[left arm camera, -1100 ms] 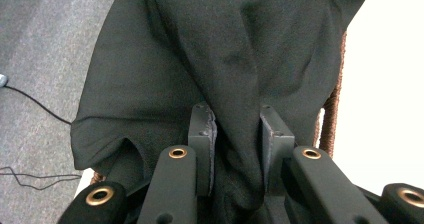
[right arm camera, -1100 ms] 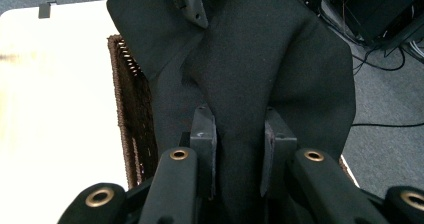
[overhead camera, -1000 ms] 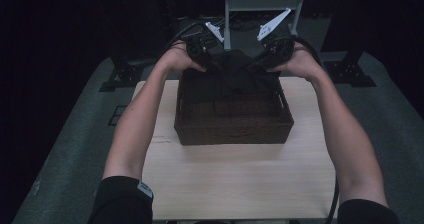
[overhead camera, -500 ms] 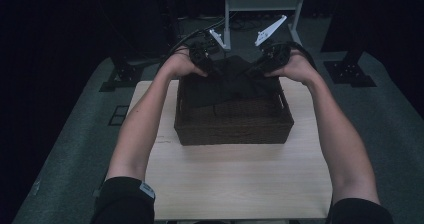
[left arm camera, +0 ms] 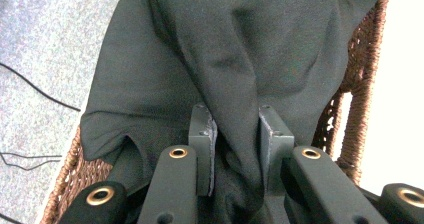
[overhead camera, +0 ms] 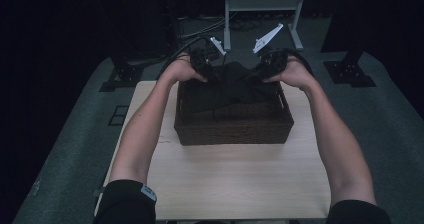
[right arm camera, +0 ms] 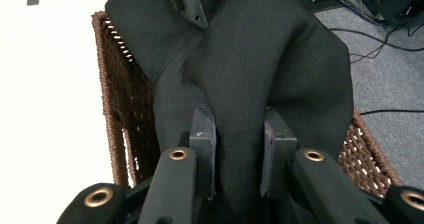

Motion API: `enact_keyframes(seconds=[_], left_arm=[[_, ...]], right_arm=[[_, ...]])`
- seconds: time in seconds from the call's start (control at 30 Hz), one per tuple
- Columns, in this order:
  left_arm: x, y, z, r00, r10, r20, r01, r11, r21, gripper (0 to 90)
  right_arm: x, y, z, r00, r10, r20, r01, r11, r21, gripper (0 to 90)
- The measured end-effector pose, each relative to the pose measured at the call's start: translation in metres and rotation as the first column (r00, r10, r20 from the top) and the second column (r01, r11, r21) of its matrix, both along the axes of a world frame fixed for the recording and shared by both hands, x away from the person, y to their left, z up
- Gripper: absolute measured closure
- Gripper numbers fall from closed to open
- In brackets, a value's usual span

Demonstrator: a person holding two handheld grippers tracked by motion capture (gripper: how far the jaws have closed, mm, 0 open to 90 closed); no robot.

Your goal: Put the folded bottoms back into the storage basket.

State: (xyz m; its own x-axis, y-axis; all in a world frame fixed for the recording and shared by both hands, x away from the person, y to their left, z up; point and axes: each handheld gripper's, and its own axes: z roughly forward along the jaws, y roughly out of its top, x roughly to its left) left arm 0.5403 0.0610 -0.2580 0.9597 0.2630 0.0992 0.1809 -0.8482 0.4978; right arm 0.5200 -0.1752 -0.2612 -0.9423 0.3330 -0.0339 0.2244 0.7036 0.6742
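A dark brown wicker basket (overhead camera: 232, 126) stands on the light wooden table (overhead camera: 225, 179). A black cloth (overhead camera: 227, 91) lies in it and bunches up toward the far rim. My left gripper (overhead camera: 209, 74) is at the far left corner of the basket, my right gripper (overhead camera: 260, 73) at the far right corner. In the left gripper view, the left gripper (left arm camera: 235, 115) is shut on a fold of the black cloth (left arm camera: 240, 49), over the basket's rim (left arm camera: 357, 84). In the right gripper view, the right gripper (right arm camera: 239, 118) is shut on another fold of the cloth (right arm camera: 265, 49), beside the basket's wall (right arm camera: 120, 99).
Grey carpet (overhead camera: 80, 154) surrounds the table, with cables (overhead camera: 200, 31) and a metal stand (overhead camera: 262, 4) behind it. Bare tabletop lies in front of the basket. The left gripper's jaw tip (right arm camera: 189, 1) shows at the top of the right gripper view.
Both hands have sunk a little toward the basket's far rim, bringing the held cloth lower. Both grips stay as they were.
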Motion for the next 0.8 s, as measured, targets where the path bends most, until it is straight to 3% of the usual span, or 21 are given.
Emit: enact_keyframes(seconds=[0.2,0.53,0.67,0.8], left_arm=[[-0.001,-0.002,-0.013,0.9998,0.001,-0.019,-0.001,1.0,-0.003,72.7],[0.002,-0.007,-0.026,0.9999,-0.003,-0.016,0.004,0.9991,0.043,72.8],[0.003,-0.006,-0.032,0.9997,-0.003,-0.024,0.003,0.9997,0.025,72.7],[0.002,-0.005,-0.036,0.9996,0.001,-0.027,0.0,0.9994,0.033,72.8]], right_arm=[[0.001,-0.001,-0.009,0.9999,0.001,-0.012,-0.001,0.9999,-0.012,71.8],[0.003,0.002,-0.022,0.9995,-0.006,-0.03,0.005,0.9993,-0.037,71.8],[0.004,0.002,-0.025,0.9993,-0.006,-0.036,0.004,0.9989,-0.047,71.8],[0.005,0.003,-0.03,0.9994,0.0,-0.036,-0.001,0.9989,-0.048,71.7]])
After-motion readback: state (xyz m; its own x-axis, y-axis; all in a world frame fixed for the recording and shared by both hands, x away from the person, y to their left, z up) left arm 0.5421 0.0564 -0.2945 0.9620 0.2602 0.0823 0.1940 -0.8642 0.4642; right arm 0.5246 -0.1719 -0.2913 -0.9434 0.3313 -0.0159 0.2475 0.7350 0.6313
